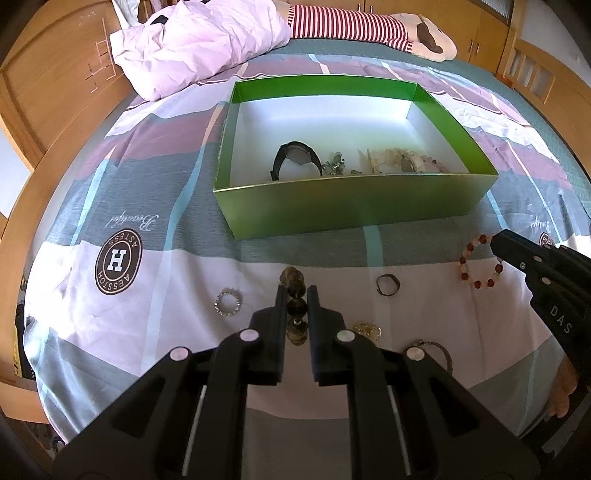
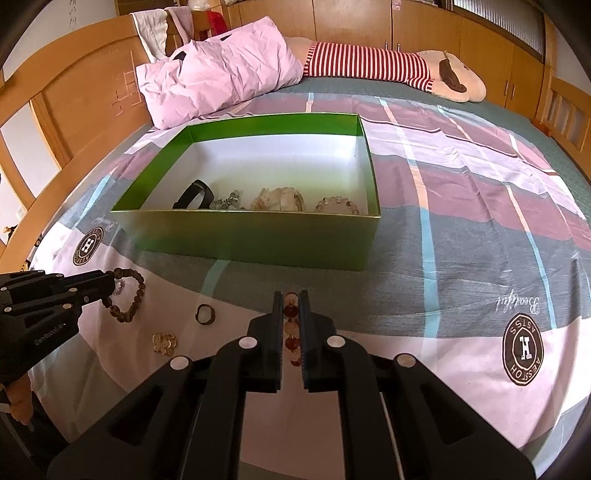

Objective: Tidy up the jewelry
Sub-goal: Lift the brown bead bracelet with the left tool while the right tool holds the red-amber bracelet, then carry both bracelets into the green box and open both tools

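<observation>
Green cardboard, white inside: the open box sits mid-bed on the patchwork bedspread, already holding a black watch, a small silvery piece and a heap of pale beaded bracelets along its near wall.

I hold two pieces at once. My left gripper is clamped on a dark brown bead bracelet, its beads strung between the pads. My right gripper is pinched tight on a red-and-white bead bracelet; in the left wrist view that loop hangs from the tip over the near right of the bed. Whether either bracelet is clear of the cloth I cannot tell.

The step in hand, as I judge it, is the pickup, with the carry to the box next. That move calls for raising both loops above the near wall, which stands between me and the white floor, then letting go over bare space on the far side and not on the pile.

Loose on the bedspread near me: a sparkling ring at left, a dark ring in the middle, a gold trinket and a thin bangle closest. A lilac pillow and a striped plush toy lie far off, clear of the route.
</observation>
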